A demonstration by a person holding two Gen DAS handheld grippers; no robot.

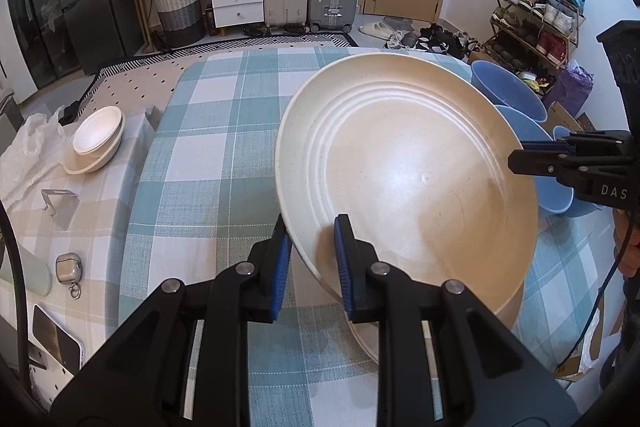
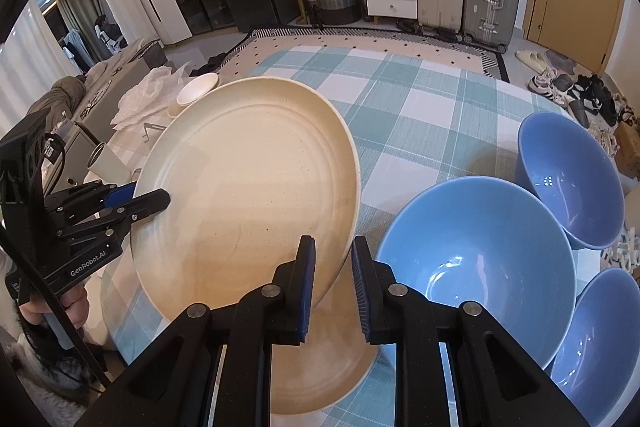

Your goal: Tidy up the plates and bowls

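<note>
Both claws pinch one cream plate by opposite rims and hold it tilted above the bench. The left claw is pressed together on the near-left rim, one blue pad under the rim and the other on the plate's inner face. In the left wrist view the right claw comes in from the right and grips the far-right rim, its pads tight on the edge.

In the right wrist view the right claw clamps the rim just ahead of its tips, with the plate spreading up and left of it. The left claw bites the rim on the far left side, with a hand below it on the grip.

A second cream plate lies flat on the bench directly under the right claw, beneath the raised one.

Right of the right claw stand three blue bowls, close together: a large one just beside its right finger, one beyond that, and one at the lower right edge.

Well to the left of the left claw, near the bench's far left edge, sit two nested cream bowls beside a crumpled plastic bag.
</note>
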